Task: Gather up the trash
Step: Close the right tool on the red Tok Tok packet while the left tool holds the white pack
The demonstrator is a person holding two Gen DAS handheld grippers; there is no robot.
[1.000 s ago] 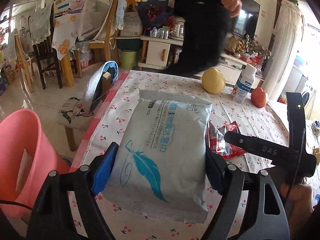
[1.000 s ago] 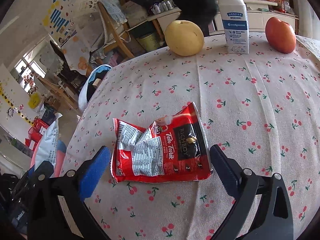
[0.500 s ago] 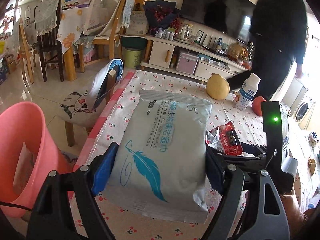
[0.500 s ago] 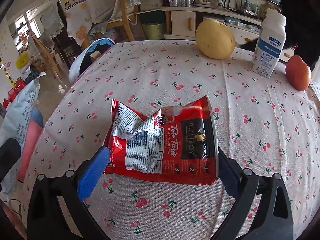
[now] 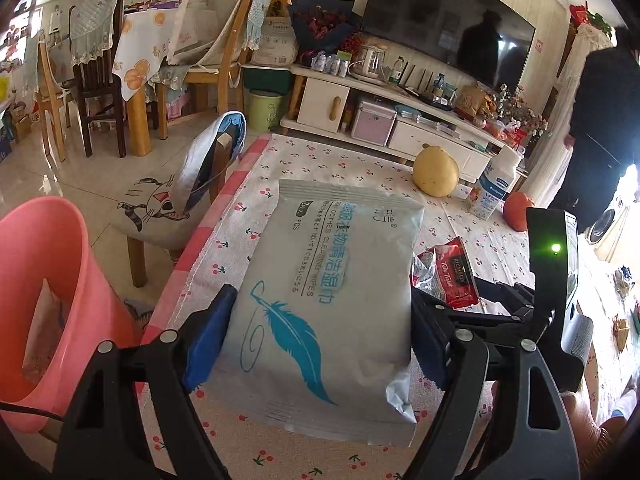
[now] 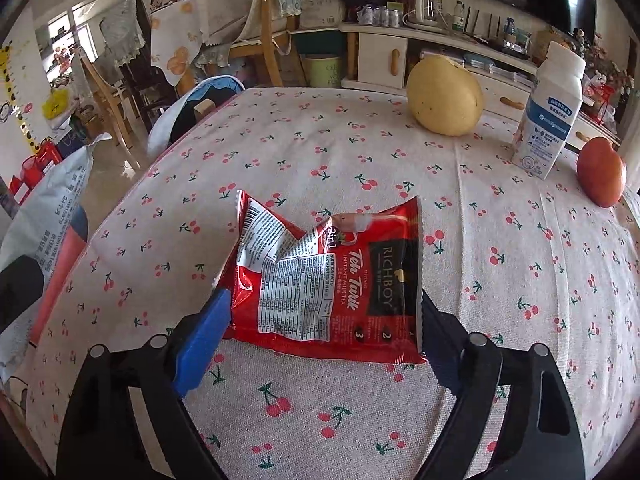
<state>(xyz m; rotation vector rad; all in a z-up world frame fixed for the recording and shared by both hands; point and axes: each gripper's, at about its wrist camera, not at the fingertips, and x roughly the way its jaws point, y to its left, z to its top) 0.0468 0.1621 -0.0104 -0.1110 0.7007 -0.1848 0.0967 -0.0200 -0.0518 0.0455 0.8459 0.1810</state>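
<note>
— What is held by the left gripper [image 5: 316, 344]?
— A grey wipes pack [image 5: 332, 280] is clamped between its pads, above the table's [image 5: 360, 168] edge; a pink bin [image 5: 52, 276] is seen at nine o'clock.
— And the right gripper [image 6: 324, 332]?
— Its jaws are closing around a red tea sachet [image 6: 332, 280], which lies flat on the tablecloth [image 6: 320, 140]; contact cannot be told.
</note>
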